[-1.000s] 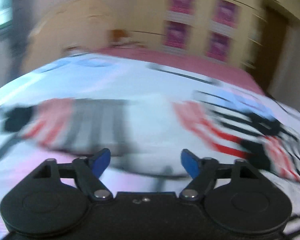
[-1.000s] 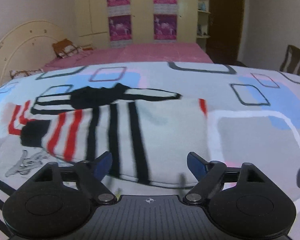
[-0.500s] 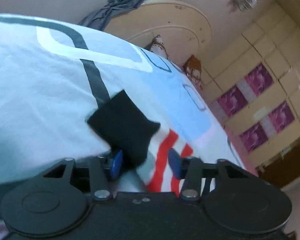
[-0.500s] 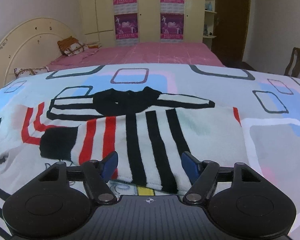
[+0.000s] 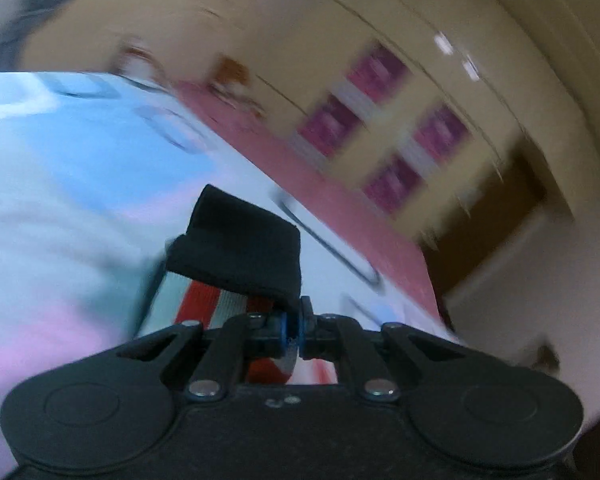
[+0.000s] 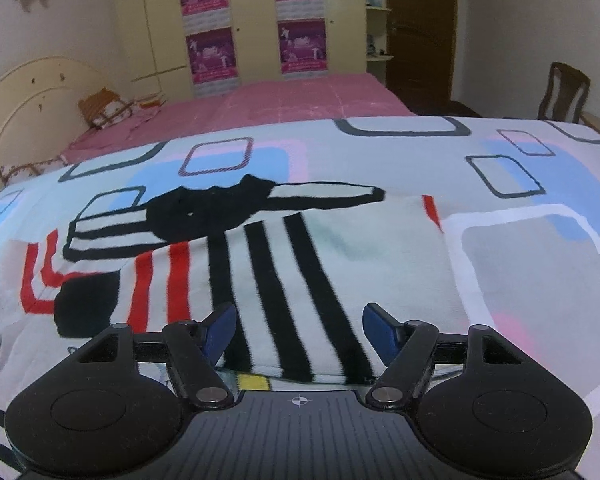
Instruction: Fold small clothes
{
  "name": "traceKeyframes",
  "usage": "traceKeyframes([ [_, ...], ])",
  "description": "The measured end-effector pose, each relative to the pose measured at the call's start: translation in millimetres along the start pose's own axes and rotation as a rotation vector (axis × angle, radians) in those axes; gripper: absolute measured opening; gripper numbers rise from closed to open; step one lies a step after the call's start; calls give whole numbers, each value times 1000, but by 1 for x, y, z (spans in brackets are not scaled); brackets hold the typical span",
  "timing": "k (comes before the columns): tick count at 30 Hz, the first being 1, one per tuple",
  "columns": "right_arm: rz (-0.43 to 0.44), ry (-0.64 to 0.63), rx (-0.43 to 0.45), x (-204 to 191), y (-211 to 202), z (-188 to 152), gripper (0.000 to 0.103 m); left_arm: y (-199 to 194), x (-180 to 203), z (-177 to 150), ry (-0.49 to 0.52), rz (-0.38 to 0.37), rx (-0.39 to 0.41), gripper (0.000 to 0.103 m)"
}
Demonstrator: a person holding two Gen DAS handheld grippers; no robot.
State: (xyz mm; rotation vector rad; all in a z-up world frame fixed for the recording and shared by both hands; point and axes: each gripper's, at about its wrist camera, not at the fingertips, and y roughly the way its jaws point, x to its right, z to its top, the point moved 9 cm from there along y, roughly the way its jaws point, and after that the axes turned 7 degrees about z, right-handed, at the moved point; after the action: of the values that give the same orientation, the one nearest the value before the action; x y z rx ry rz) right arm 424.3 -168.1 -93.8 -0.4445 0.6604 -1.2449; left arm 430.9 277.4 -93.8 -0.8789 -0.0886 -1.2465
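A small white sweater (image 6: 284, 264) with black and red stripes lies spread on the patterned bedspread (image 6: 520, 264). Its black collar (image 6: 204, 212) points away from me. My right gripper (image 6: 298, 330) is open and empty, hovering over the sweater's near hem. My left gripper (image 5: 294, 326) is shut on the sweater's red-striped sleeve (image 5: 204, 308) just below its black cuff (image 5: 240, 252), which is lifted off the bed. The left wrist view is blurred and tilted.
A pink bed (image 6: 284, 100) with a cream headboard (image 6: 32, 100) and pillows (image 6: 104, 112) stands behind. Cream wardrobes with purple posters (image 6: 256, 20) line the back wall. A wooden chair (image 6: 564, 92) and a dark door (image 6: 420, 28) are at the right.
My left gripper closed on the sleeve by the black cuff and lifted it. My right gripper stayed open and crept a little closer over the hem.
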Motion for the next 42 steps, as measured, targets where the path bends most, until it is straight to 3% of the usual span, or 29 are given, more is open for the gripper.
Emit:
traceKeyframes([
  [3,6,7,10,7,-9,0,70,13,75,-37,203,-53,-64,5],
  [9,-7,55,33,37,-28,-2,70,47,170,-99,350,-120,-175,5],
  [12,-13,86,34,54,-37,-5,70,61,201,-132,466,-109,-234,5],
  [16,-17,108,29,73,-48,-12,70,71,216,-185,582,-87,-326,8],
  [17,-15,117,24,77,-50,-14,70,75,220,-198,611,-87,-358,26],
  [18,-13,125,21,81,-52,-15,70,75,225,-206,634,-94,-368,37],
  [19,-9,131,20,85,-54,-17,70,69,233,-215,659,-118,-358,66],
  [20,-5,134,20,87,-55,-18,70,61,242,-224,689,-167,-352,86],
  [21,-5,138,21,90,-56,-19,70,55,248,-231,711,-209,-349,89],
  [23,-3,153,21,94,-56,-20,70,43,253,-239,732,-245,-342,82],
  [25,20,180,22,93,-54,-18,70,24,243,-233,689,-281,-317,81],
  [28,100,202,26,78,-45,-10,70,-1,206,-214,636,-218,-270,71],
  [29,127,191,22,69,-41,-8,70,-10,187,-205,621,-177,-250,66],
  [32,211,167,7,39,-25,-4,70,-37,117,-175,578,-17,-187,64],
  [34,261,163,-14,21,-12,-3,50,-52,77,-159,575,85,-143,65],
  [36,277,177,-37,9,4,-4,49,-54,44,-144,544,167,-139,70],
  [39,271,226,-67,4,31,-3,49,-42,25,-136,534,201,-161,61],
  [40,262,233,-72,4,37,-3,49,-35,21,-136,529,203,-177,50],
  [42,256,204,-74,-3,47,2,49,-25,17,-128,530,202,-179,50],
])
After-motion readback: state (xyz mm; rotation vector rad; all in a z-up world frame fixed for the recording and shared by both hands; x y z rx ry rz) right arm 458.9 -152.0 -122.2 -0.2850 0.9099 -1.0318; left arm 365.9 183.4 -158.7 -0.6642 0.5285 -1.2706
